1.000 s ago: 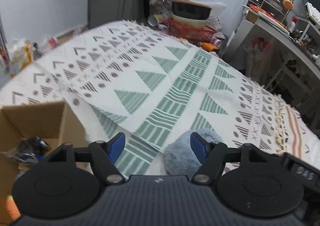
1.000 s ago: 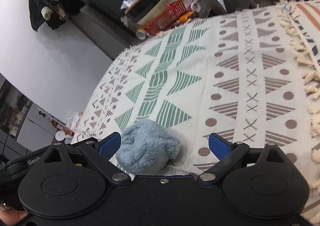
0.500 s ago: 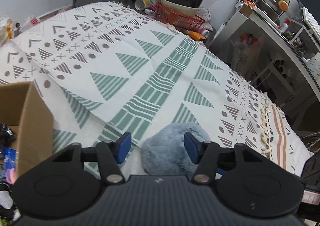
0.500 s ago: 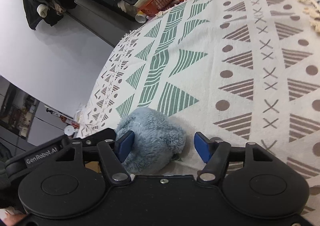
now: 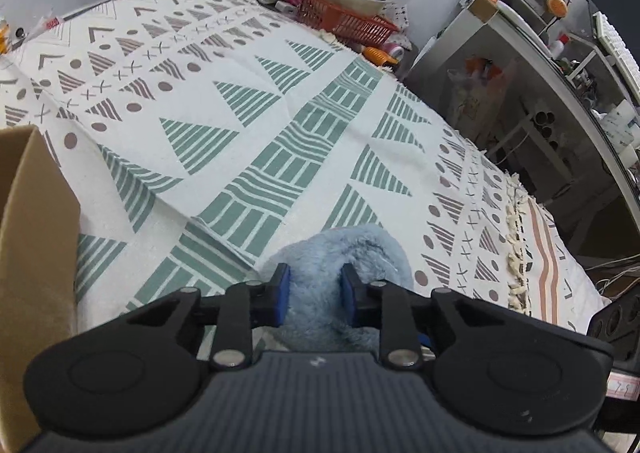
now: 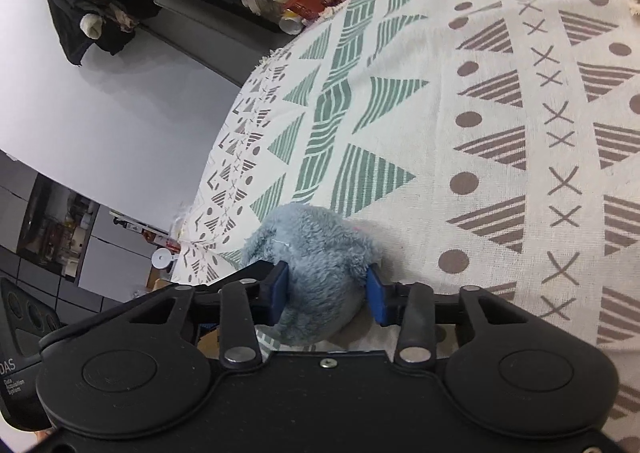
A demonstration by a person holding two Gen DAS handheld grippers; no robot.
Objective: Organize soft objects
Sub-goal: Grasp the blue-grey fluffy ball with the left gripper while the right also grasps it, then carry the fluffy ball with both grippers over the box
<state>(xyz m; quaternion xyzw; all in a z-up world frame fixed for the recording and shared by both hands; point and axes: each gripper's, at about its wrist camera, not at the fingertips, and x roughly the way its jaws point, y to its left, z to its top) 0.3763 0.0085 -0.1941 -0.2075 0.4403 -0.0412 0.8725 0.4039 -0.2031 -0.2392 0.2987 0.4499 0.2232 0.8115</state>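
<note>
A fluffy blue-grey plush toy (image 5: 352, 253) lies on the patterned bedspread (image 5: 280, 125), close in front of both cameras. My left gripper (image 5: 314, 289) is closing and its blue pads squeeze a fold of the plush between them. In the right wrist view the same plush toy (image 6: 316, 249) bulges between the pads of my right gripper (image 6: 326, 285), whose jaws are also closing and press into both of its sides. The underside of the toy is hidden behind the gripper bodies.
A cardboard box (image 5: 32, 221) stands at the left edge of the bed. Beyond the far edge sits an orange basket (image 5: 348, 17) with stacked bowls. A grey desk (image 5: 560, 69) with clutter runs along the right. The bedspread's tasselled edge (image 5: 516, 237) lies to the right.
Both grippers have closed from wide open onto the plush toy. The left gripper has sunk a little toward the bed, and the toy now bulges between the pads.
</note>
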